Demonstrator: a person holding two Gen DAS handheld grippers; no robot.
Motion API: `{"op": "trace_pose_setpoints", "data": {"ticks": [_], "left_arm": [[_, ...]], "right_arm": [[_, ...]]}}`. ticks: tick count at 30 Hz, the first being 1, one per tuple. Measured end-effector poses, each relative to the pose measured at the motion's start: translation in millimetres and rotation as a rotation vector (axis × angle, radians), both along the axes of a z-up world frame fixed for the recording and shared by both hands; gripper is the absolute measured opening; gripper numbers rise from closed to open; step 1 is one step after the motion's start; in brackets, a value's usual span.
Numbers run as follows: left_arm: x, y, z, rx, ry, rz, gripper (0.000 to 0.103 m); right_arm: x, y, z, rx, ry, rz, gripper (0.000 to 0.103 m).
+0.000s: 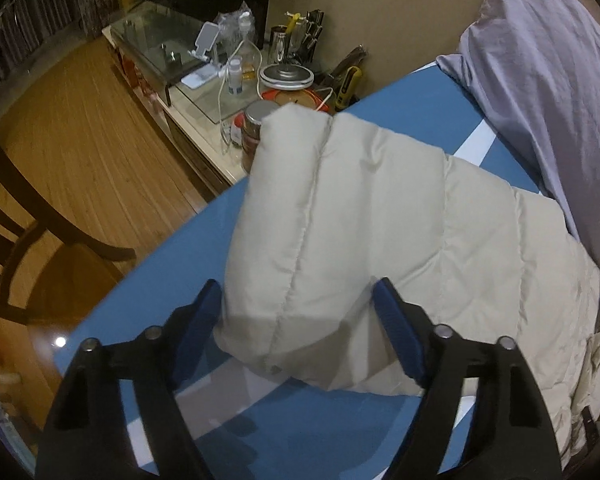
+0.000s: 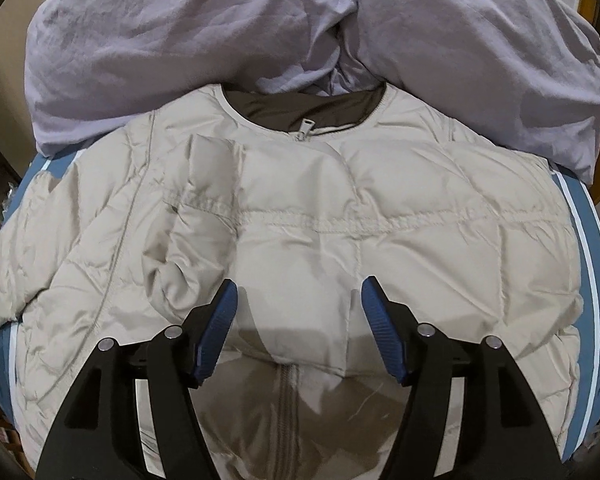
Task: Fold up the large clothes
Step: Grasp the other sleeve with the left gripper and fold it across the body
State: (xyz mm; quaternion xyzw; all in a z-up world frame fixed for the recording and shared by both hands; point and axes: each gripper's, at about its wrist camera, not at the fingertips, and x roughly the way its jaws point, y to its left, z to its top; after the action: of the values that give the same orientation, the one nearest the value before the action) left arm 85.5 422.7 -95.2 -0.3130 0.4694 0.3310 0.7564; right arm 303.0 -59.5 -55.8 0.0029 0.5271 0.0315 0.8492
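Clearly the jacket (image 2: 340,216) is spread face up on the blue bed (image 1: 412,120), zipped, its collar (image 2: 304,110) up against the lilac duvet (image 2: 220,32); one sleeve (image 1: 308,216) sticks out sideways toward the bed edge, near the cluttered side table (image 1: 204,120)

The left gripper (image 1: 296,320) is tilted down over the cuff end of that sleeve. Its jaws are set fairly wide, one blue pad on each side of the cuff, and no pinch can be seen — the fabric between them is not dented, so nothing is judged to be held yet. The right gripper (image 2: 298,320) hangs over the lower front of the jacket, above the zip (image 2: 286,396), jaws likewise parted and empty, with only their shadow on the cloth.

The step in hand is judged to be the taking of the sleeve, to be folded across the chest. For that to go well:

- the cuff should be gripped through both layers, not just the slippery shell, since padded fabric springs out of a shallow bite
- the body should be pinned or steadied by the right gripper while the sleeve is carried over
- the sleeve should be lifted clear, not dragged — otherwise the whole jacket may be pulled askew
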Motion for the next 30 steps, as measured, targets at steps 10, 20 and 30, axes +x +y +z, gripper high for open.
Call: {"op": "trace_pose_setpoints", "data": {"ticks": [10, 20, 30], "left_arm": [[9.3, -8.0, 6.9, -0.011, -0.041, -0.001, 0.02], [50.6, -61.8, 93.2, 0.077, -0.206, -0.139, 0.016], [127.9, -186.9, 163.7, 0.089, -0.348, -0.43, 0.016]], "right_arm": [[-13.1, -11.6, 3.0, 0.009, -0.005, -0.006, 0.066], [-24.2, -44.5, 12.1, 0.028, -0.034, -0.056, 0.066], [-33.6, -95.9, 14.0, 0.014, -0.053, -0.129, 0.066]]}}
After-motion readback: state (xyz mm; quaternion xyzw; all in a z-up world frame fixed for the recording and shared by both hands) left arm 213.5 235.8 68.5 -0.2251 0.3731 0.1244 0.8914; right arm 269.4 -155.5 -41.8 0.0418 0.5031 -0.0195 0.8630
